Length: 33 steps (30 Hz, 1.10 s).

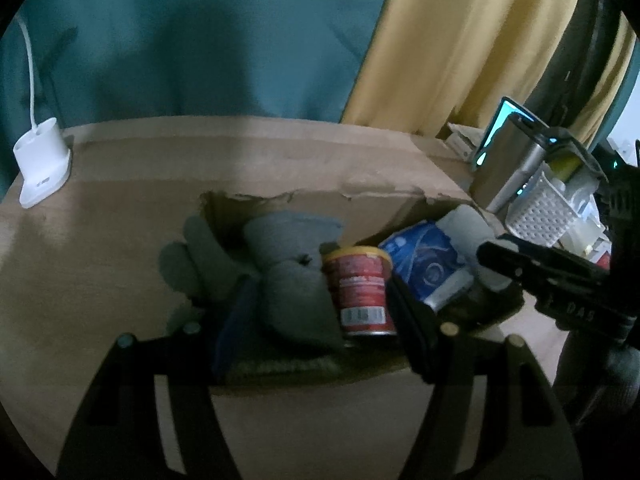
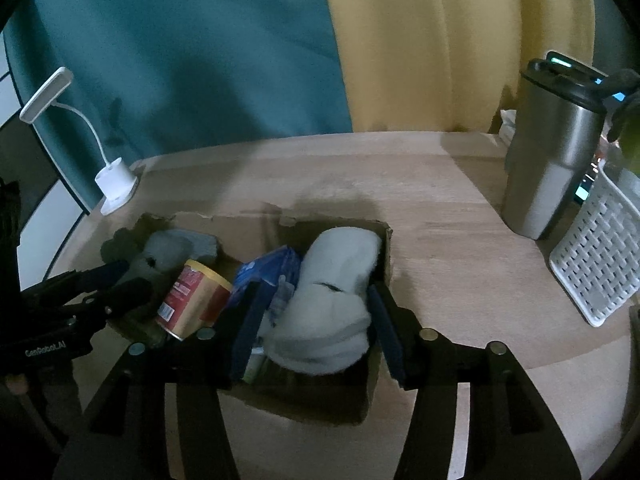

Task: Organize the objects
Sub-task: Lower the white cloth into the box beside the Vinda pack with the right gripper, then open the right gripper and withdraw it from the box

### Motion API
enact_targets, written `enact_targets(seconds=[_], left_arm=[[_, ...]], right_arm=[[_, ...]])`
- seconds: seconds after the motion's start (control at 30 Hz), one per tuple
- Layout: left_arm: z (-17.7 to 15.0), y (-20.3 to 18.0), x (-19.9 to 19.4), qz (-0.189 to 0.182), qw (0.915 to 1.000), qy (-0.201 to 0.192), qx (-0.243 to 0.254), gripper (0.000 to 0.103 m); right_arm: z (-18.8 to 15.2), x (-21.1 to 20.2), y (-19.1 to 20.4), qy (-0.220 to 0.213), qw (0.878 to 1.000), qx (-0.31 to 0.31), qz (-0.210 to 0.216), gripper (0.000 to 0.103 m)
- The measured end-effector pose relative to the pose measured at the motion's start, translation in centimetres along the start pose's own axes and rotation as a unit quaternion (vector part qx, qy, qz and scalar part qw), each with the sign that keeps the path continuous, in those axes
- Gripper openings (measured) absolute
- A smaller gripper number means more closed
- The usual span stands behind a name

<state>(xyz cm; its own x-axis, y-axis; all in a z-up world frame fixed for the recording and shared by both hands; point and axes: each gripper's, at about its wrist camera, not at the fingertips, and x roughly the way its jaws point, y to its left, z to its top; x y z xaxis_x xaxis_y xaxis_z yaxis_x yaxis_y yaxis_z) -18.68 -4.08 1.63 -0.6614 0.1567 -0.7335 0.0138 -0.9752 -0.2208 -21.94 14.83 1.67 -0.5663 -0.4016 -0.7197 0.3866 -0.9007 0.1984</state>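
Observation:
An open cardboard box (image 1: 384, 196) (image 2: 380, 240) on the wooden table holds a grey plush toy (image 1: 288, 272) (image 2: 168, 252), a red can with a yellow lid (image 1: 360, 292) (image 2: 196, 296), a blue packet (image 1: 424, 260) (image 2: 268, 272) and a rolled white sock bundle (image 2: 332, 304) (image 1: 468, 232). My left gripper (image 1: 320, 320) is open, its fingers on either side of the plush toy and the can. My right gripper (image 2: 316, 328) is open around the white sock bundle; whether the pads touch it is unclear. Each gripper shows in the other's view (image 2: 104, 288) (image 1: 532, 268).
A white desk lamp (image 1: 40, 164) (image 2: 116, 180) stands at the table's far left. A steel tumbler with a black lid (image 2: 556, 152) (image 1: 508, 160) and a white perforated basket (image 2: 600, 252) (image 1: 540, 208) stand at the right. Teal and yellow curtains hang behind.

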Motion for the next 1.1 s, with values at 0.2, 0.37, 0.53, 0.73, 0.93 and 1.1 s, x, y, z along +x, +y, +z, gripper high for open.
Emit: enact_targets(seconds=[0.2, 0.37, 0.53, 0.73, 0.93, 1.1], left_arm=[[-0.3, -0.3, -1.0, -0.001, 1.0, -0.007, 0.004, 0.069], [-0.6, -0.6, -1.7, -0.002, 0.9999, -0.012, 0.007, 0.069], [-0.9, -0.7, -2.3, -0.002, 0.9998, -0.016, 0.009, 0.069], [-1.3, -1.0, -2.8, -0.001, 0.9997, -0.019, 0.012, 0.069], [-1.6, -1.1, -3.4, -0.002, 0.9996, -0.023, 0.014, 0.069], [-1.9, -1.2, -3.8, -0.002, 0.9996, -0.025, 0.016, 0.069]], right_arm=[[-0.5, -0.7, 0.2, -0.001, 1.0, -0.001, -0.003, 0.059], [-0.9, -1.5, 0.5, -0.006, 1.0, -0.003, -0.004, 0.059], [-1.2, -2.2, 0.3, -0.01, 1.0, -0.004, -0.003, 0.059], [-1.5, -2.9, 0.1, -0.012, 1.0, -0.004, -0.002, 0.059], [-1.9, -3.4, 0.3, -0.015, 1.0, -0.004, -0.003, 0.059], [-2.2, -3.9, 0.6, -0.015, 1.0, -0.007, -0.002, 0.059]])
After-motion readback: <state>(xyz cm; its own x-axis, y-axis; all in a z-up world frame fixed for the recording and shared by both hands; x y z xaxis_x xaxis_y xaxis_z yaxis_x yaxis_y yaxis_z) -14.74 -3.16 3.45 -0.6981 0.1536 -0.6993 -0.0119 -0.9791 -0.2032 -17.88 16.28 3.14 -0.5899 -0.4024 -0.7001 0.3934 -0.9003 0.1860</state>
